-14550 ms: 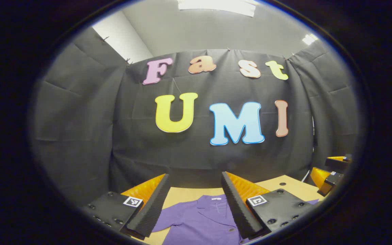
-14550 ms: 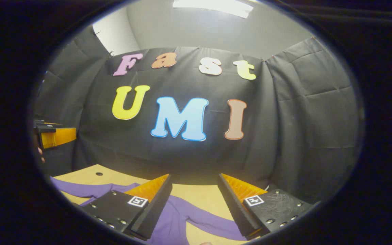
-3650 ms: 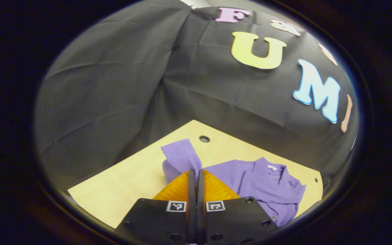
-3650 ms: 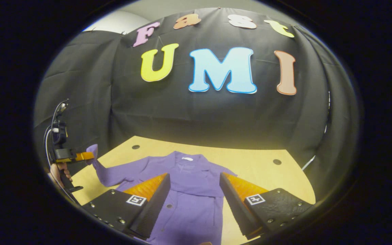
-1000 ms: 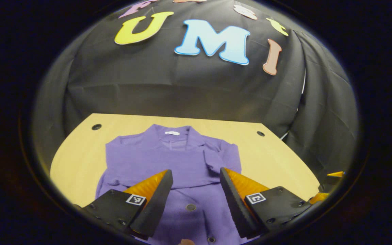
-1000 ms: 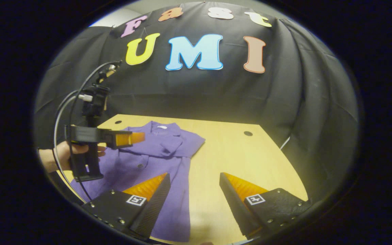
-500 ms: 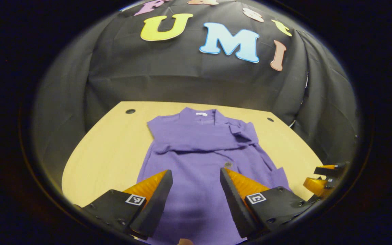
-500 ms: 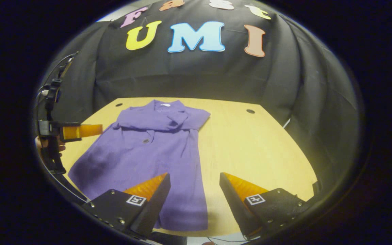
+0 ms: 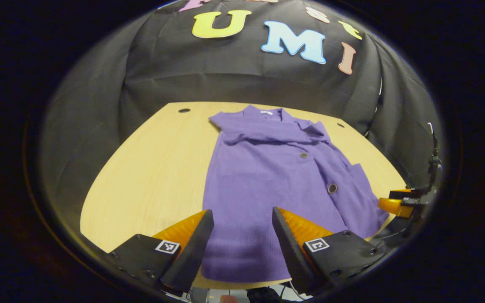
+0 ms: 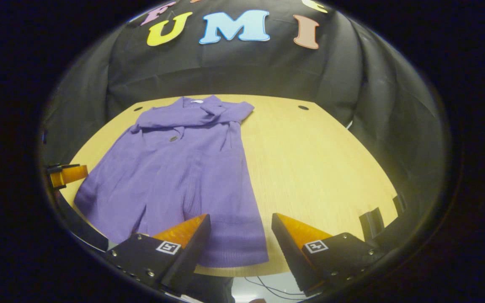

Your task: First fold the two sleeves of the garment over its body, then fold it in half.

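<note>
A purple buttoned garment lies flat on the wooden table, collar at the far end, hem at the near edge. Both sleeves are folded across its chest below the collar. My left gripper hangs open above the garment's near hem, holding nothing. My right gripper is open too, over the hem's right corner and the table's near edge. In the right gripper view the garment fills the table's left half, and the left gripper's fingertips show at the far left. The right gripper's fingertips appear at the left gripper view's right edge.
Bare wood of the table spreads to the right of the garment. Small round holes sit near the far corners. Black cloth walls close in behind and at the sides. Cables hang below the table's near edge.
Both grippers have drawn back toward the table's near edge, so the whole garment now shows. Earlier the left gripper laid the left sleeve over the chest and opened.
</note>
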